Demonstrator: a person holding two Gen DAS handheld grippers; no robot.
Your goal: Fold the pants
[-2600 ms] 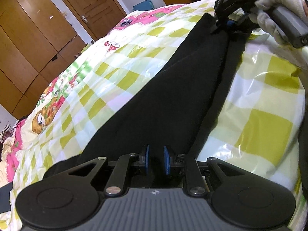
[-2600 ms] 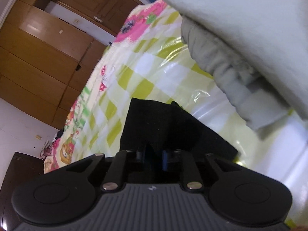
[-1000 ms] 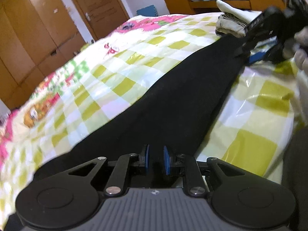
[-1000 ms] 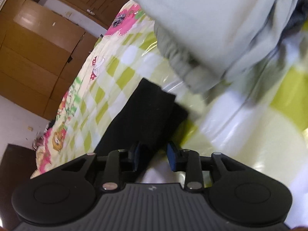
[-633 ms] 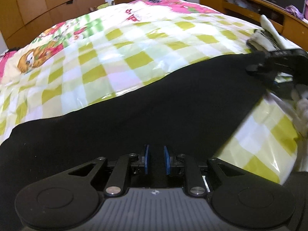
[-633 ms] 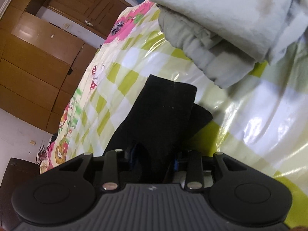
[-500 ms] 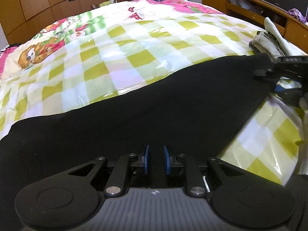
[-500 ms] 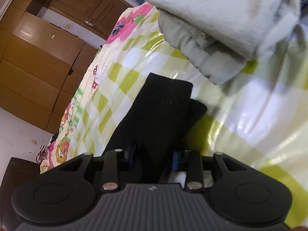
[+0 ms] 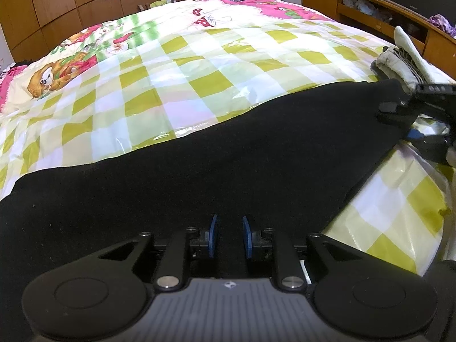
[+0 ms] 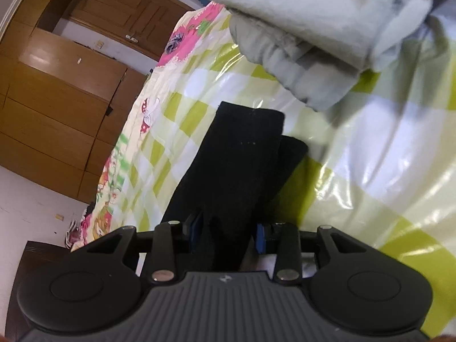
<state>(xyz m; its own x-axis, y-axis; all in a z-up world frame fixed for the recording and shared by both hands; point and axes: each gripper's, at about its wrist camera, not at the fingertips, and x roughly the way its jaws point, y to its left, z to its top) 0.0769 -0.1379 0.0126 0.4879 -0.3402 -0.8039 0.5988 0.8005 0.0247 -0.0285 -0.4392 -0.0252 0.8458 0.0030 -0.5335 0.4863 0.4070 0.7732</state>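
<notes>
Black pants [image 9: 216, 154] lie stretched, seemingly flat, across checked bedspread [image 9: 199, 65].

Both wrist views close, angled down, sharing pants [image 9: 228, 154] on bed [image 9: 199, 65]

Even, fairly bright indoor light is seen in both views; its source cannot be told. White glare patches are thrown off the glossy checked bed cover [image 9: 199, 91], strongest in the right wrist view [image 10: 384, 156]. The black pants [image 9: 228, 154] are rendered as flat dark, with no fold detail. Strong fisheye bending is shown on the wardrobe [image 9: 71, 8] at the edges. The grey folded clothes [image 10: 313, 28] are blurred.
</notes>
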